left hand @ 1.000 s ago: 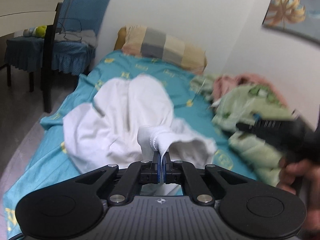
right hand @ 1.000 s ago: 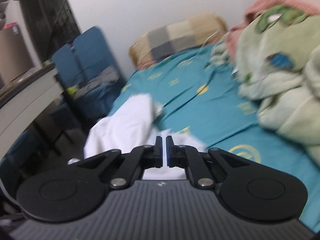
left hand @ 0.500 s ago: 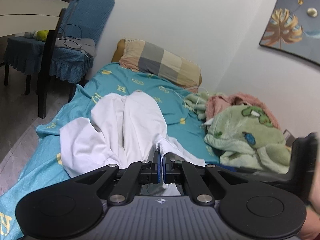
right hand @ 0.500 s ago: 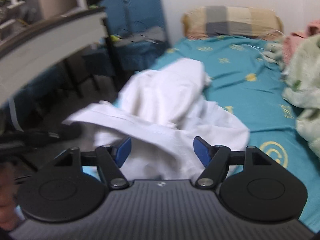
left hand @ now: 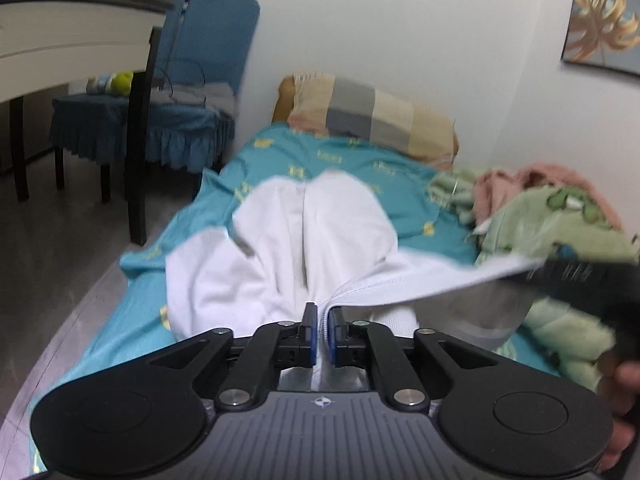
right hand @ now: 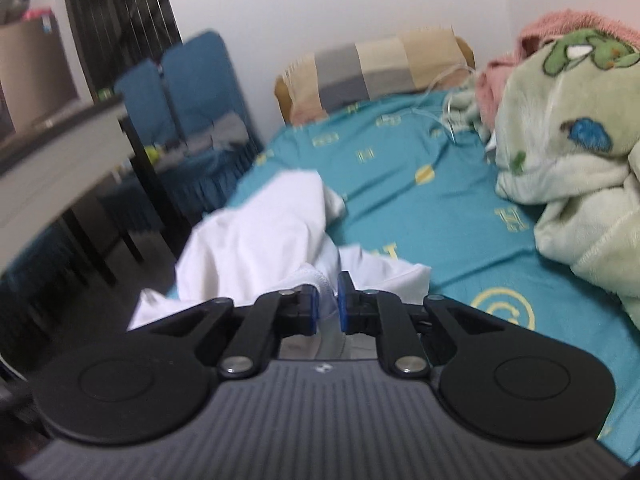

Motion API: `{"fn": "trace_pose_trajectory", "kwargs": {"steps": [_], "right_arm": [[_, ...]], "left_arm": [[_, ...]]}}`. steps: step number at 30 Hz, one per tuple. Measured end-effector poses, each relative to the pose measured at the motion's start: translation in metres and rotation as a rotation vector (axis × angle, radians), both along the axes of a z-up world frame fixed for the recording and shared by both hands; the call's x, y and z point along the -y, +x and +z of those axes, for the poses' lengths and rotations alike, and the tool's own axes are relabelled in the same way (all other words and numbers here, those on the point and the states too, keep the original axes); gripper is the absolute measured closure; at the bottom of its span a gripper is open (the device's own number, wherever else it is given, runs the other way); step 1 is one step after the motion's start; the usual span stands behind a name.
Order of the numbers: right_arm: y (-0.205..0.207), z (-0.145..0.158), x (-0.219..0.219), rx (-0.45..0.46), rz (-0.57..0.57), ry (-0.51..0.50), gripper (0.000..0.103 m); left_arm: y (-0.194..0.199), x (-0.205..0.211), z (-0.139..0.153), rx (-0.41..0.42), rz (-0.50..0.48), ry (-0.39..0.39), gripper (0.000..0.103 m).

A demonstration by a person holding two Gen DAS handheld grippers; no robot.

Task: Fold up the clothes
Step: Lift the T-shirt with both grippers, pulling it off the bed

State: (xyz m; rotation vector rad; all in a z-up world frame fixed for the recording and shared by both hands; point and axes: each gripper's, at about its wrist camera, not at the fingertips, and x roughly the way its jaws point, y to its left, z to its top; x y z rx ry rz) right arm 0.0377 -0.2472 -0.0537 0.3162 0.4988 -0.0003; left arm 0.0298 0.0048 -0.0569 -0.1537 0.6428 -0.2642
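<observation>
R gripper (right hand: 329,300) has closed from wide open onto the hem of the white garment (left hand: 304,240), fabric pinched between nearly shut pads. L gripper (left hand: 323,330) still clamps the other hem point. Hem now stretches taut toward 3 o'clock in L view, so both ends held, prob ready to lift/spread. Rest of garment lies crumpled on teal bedsheet (right hand: 420,208), 12 o'clock of both grippers.

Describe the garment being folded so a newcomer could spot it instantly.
Start at the bed with the teal sheet; the white garment lies crumpled along its near half, nearer the blue chair than the green blanket. It's the only plain white cloth there, with each claw clamped on its edge.
</observation>
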Motion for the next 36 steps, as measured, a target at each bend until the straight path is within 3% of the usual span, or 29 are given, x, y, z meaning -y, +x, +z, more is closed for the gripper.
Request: {"fn": "trace_pose_trajectory", "kwargs": {"steps": [2,7,11,13,14,15,19,23,26,30,33,35,36], "right_arm": [[-0.002,0.004,0.004,0.027,-0.001,0.021,0.090],[-0.008,0.013,0.010,0.089,-0.017,0.018,0.090],[-0.012,0.019,0.012,0.143,-0.029,0.002,0.091],[-0.014,0.021,0.010,0.165,-0.053,-0.041,0.091],[-0.014,0.022,0.010,0.167,-0.064,-0.059,0.091],[-0.013,0.021,0.011,0.158,-0.069,-0.067,0.091],[0.001,0.004,0.007,0.021,-0.035,-0.076,0.089],[0.015,-0.017,-0.014,-0.147,0.068,-0.136,0.088],[0.021,-0.038,-0.032,-0.289,0.119,-0.220,0.086],[0.020,-0.049,-0.024,-0.346,0.024,-0.164,0.089],[0.010,-0.035,-0.003,-0.257,-0.093,-0.082,0.096],[0.002,-0.024,0.006,-0.189,-0.130,-0.042,0.097],[-0.001,-0.020,0.009,-0.166,-0.132,-0.030,0.097]], "left_arm": [[0.001,0.007,-0.010,-0.051,-0.013,0.037,0.082],[-0.004,0.019,-0.025,-0.134,-0.054,0.096,0.074],[-0.007,0.017,-0.022,-0.129,-0.019,0.103,0.074],[-0.010,0.007,-0.010,-0.067,0.053,0.086,0.075],[-0.011,0.000,-0.003,-0.023,0.093,0.071,0.088],[-0.012,-0.008,0.006,0.020,0.124,0.044,0.098],[-0.018,-0.039,0.036,0.162,0.197,-0.110,0.098],[-0.025,-0.049,0.048,0.200,0.198,-0.159,0.098],[-0.021,-0.047,0.046,0.161,0.210,-0.137,0.098],[-0.012,-0.046,0.033,0.068,0.213,-0.086,0.098],[-0.003,-0.043,0.018,-0.039,0.191,-0.057,0.093],[0.002,-0.040,0.007,-0.114,0.176,-0.043,0.081],[0.003,-0.040,0.003,-0.134,0.165,-0.047,0.081]]}}
